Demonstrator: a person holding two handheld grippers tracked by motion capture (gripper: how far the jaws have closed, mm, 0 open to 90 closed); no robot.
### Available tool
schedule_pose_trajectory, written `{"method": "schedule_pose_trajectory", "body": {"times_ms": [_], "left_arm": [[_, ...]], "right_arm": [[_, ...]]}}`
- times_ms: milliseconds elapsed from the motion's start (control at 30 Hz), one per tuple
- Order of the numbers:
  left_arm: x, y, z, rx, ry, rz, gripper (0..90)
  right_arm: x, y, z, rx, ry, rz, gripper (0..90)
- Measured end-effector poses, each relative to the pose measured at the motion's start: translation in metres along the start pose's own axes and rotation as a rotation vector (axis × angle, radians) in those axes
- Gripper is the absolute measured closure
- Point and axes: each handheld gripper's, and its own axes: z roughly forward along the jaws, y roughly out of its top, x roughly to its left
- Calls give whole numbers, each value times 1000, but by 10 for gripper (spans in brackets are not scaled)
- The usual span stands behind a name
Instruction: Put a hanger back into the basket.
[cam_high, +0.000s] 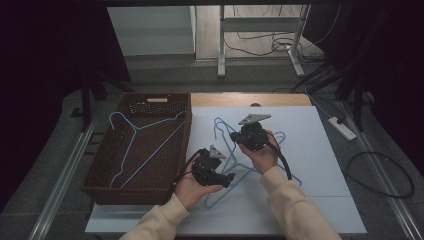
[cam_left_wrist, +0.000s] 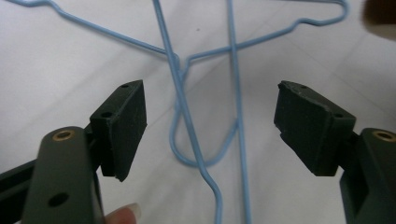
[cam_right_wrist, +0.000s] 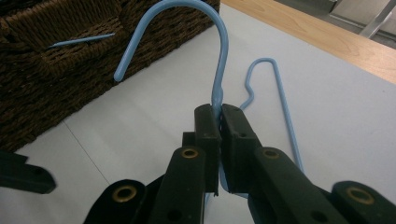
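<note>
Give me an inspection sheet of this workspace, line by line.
Surface: pale sheet over a wooden table.
Job's things: blue wire hangers crossed on the sheet; one more hanger lies in the brown basket at the left.
Clutter: nothing seen.
Grippers: left gripper open over the crossed hangers; right gripper shut on a hanger neck, just below its hook.
Cables: a black cable trails from each gripper; loose cords on the floor.
Surroundings: dark room, white metal frame behind.

Cream sleeves (cam_high: 295, 210); black hand-held gripper (cam_high: 225, 178) with brass-ringed screw holes.
</note>
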Motion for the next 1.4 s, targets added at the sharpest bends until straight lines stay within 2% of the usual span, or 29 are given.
{"method": "schedule_pose_trajectory", "body": {"times_ms": [167,267,467,567,667,800,900,1100,1233,1400], "left_arm": [[-1,-2,13,-26,50,0,303],[-1,-2,21,-17,29,-13,315],[2,0,35,-9,46,-28,361],[6,-1,41,13,30,-51,406],[7,-1,43,24,16,-59,517],[9,-1,43,18,-14,-80,732],[10,-1,41,6,-31,-89,813],[12,0,37,-30,-53,-116,846],[12,0,33,-76,-72,-131,857],[10,1,29,-110,-84,-131,859]], "right_arm": [[1,0,-1,-4,-2,-1,864],[1,0,-1,-7,-1,-1,863],[2,-1,-3,-13,1,-5,863],[2,-1,-4,-16,2,-1,863],[2,-1,-5,-22,2,-2,863],[2,-2,-8,-30,2,0,863],[2,-3,-10,-33,3,2,862],[-3,-5,-22,-69,25,37,859],[-6,-8,-35,-114,37,26,847],[-9,-17,-55,-183,56,45,671]]}}
